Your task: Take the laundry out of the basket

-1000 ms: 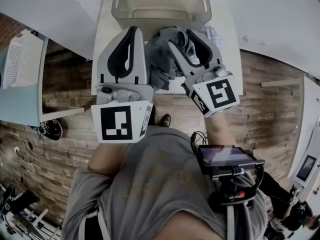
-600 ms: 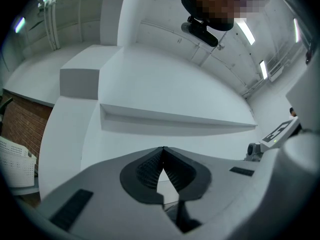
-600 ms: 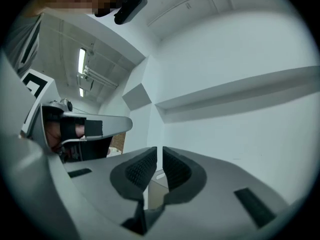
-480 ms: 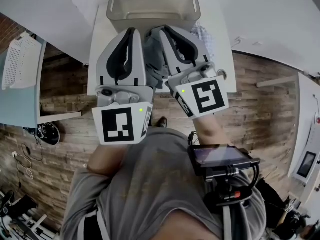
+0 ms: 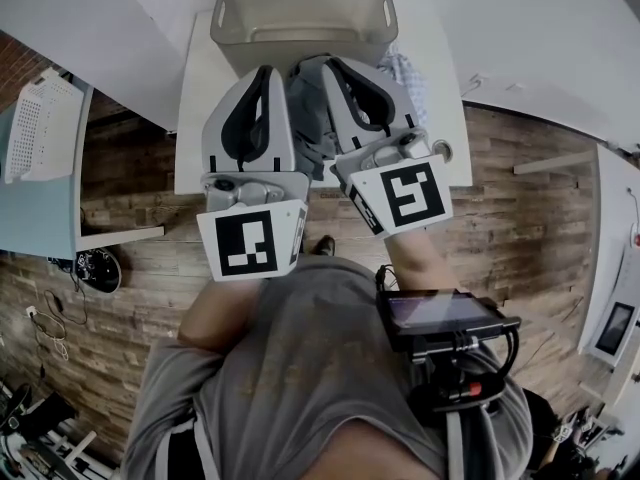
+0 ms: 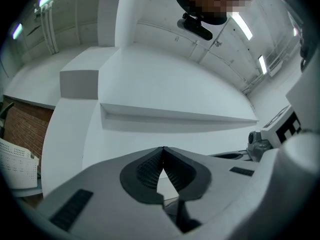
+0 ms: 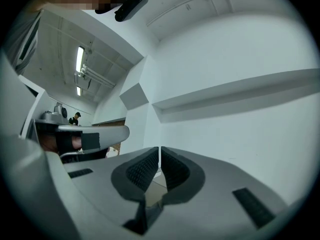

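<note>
A dark grey garment [image 5: 311, 120] sits at upper centre of the head view, bunched in the narrow space between the two grippers and partly hidden under them. It is outside the basket [image 5: 300, 48], just in front of the basket's near wall. Whether it rests on the white table [image 5: 195, 118] or hangs clear of it cannot be told.

The left gripper [image 5: 268, 69] lies on the garment's left side. In its own view the jaws meet at the tips, with only a small triangular gap behind them that shows pale surface. The right gripper [image 5: 331, 61] lies on the garment's right side. Its jaws have just been closing and now stand together but for a hairline slit, and its own view shows no cloth between the pads.

The basket, a pale translucent tub with handle slots, stands at top centre on the table. Only its bare floor and walls show through the open top. A light patterned cloth [image 5: 403, 68] lies on the table just right of the basket. Wooden flooring [image 5: 520, 208] surrounds the table.
</note>
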`<state>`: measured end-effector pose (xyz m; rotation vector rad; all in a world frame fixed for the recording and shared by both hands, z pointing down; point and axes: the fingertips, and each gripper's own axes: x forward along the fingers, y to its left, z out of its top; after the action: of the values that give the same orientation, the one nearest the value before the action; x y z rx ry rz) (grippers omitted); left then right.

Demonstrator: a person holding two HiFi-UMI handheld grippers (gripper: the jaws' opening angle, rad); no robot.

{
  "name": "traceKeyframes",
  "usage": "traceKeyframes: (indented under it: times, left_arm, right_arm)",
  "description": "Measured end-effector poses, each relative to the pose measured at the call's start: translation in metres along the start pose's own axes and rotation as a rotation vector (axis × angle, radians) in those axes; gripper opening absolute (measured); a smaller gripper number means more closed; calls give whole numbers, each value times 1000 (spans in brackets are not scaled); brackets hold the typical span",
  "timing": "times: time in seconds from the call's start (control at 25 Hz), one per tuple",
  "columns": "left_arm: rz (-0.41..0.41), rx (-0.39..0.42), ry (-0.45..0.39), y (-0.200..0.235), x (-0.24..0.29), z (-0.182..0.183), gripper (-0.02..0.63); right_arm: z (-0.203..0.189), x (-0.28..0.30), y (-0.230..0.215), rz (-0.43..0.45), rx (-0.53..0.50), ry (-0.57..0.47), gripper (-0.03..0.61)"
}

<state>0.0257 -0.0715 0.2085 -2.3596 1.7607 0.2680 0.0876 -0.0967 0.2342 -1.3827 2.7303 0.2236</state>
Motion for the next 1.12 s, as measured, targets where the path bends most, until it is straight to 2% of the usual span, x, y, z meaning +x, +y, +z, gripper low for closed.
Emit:
traceKeyframes:
  times: [0.48,1.12]
  left_arm:
    - [-4,-3,18,2,8,-12,8]
    - [-12,3,29,2,10,-15,8]
  right_arm:
    - [-21,1,-2,-6,29,23,8]
    - [-22,5,-1,0,40,22,8]
